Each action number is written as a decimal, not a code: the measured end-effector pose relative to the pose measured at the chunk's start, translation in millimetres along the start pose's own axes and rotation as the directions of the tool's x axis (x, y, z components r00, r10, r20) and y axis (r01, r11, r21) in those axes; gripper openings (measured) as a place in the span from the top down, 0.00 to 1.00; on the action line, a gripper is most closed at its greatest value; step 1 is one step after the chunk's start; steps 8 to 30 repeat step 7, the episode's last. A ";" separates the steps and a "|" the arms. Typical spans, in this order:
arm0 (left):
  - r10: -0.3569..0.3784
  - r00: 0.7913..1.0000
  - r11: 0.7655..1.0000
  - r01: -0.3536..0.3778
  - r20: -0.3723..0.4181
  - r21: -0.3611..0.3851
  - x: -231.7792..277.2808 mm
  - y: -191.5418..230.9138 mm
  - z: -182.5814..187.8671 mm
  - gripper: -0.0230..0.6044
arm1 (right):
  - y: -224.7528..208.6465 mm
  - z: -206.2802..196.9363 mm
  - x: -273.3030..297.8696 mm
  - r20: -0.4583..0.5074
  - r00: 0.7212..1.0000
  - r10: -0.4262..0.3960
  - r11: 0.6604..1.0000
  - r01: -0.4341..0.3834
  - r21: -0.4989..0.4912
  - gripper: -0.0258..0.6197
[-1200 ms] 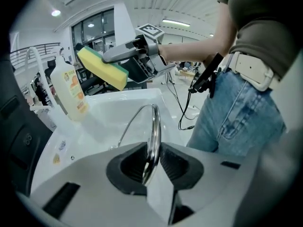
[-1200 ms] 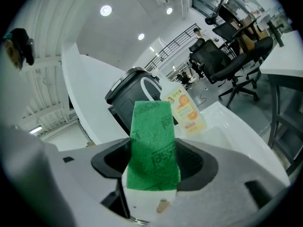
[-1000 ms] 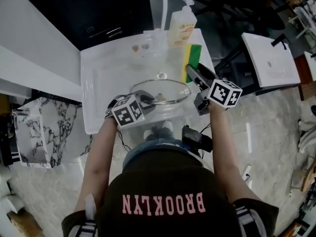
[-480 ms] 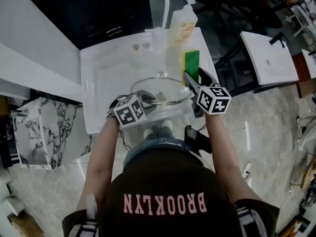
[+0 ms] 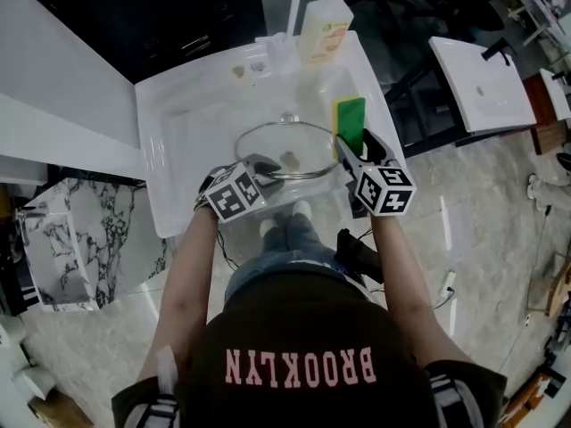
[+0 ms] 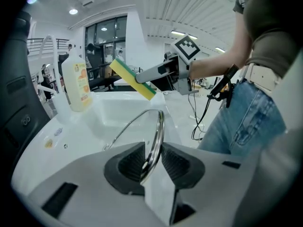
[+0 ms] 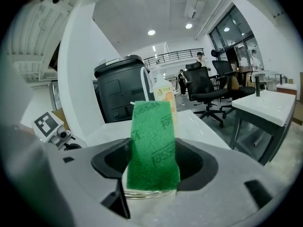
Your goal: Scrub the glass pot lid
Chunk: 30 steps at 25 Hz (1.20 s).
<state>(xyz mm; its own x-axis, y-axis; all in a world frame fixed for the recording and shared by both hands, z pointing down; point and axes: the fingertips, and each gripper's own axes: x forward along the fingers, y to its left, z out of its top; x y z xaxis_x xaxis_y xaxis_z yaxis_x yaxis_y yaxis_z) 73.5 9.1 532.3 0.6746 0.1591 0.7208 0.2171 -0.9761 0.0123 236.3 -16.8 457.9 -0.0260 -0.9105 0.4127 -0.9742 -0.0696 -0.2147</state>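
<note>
Glass pot lid [image 5: 308, 141]: seen at the centre of the head view, over the basin of the white sink [image 5: 178, 123]; in the left gripper view its metal rim [image 6: 158, 126] is seen edge-on, running up from the jaws.
Left gripper [image 5: 259, 163]: placed at the lower left edge of the lid; its jaws [image 6: 152, 162] are closed on the rim, which is pinched between the two dark pads.
Right gripper [image 5: 357, 143]: placed at the right edge of the lid, right of centre in the head view; its jaws [image 7: 151, 167] are clamped on a sponge.
Sponge [image 5: 350, 119]: green scouring face is turned toward the camera in the right gripper view [image 7: 152, 145]; a yellow body is shown in the left gripper view [image 6: 132, 78], upper middle of the frame. It is held just beside the lid's right rim; whether contact is made cannot be told.
Soap bottle [image 5: 326, 25]: stood upright on the sink's back ledge, at the top centre of the head view, well apart from the lid.
Faucet [image 5: 290, 7]: seen just left of the bottle, at the top of the frame.
</note>
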 end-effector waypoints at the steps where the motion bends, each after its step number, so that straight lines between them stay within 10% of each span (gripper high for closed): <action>1: -0.001 1.000 1.000 0.001 -0.007 0.005 0.5 -0.3 -1.4 0.81 | 0.2 -3.0 -2.7 -0.002 1.000 -0.008 1.000 0.008 -0.001 0.53; 30: -0.013 0.999 1.000 0.014 -0.047 0.027 5.1 -1.2 -12.1 0.82 | 6.8 -13.9 -16.1 -0.003 0.999 -0.041 0.999 0.041 -0.002 0.54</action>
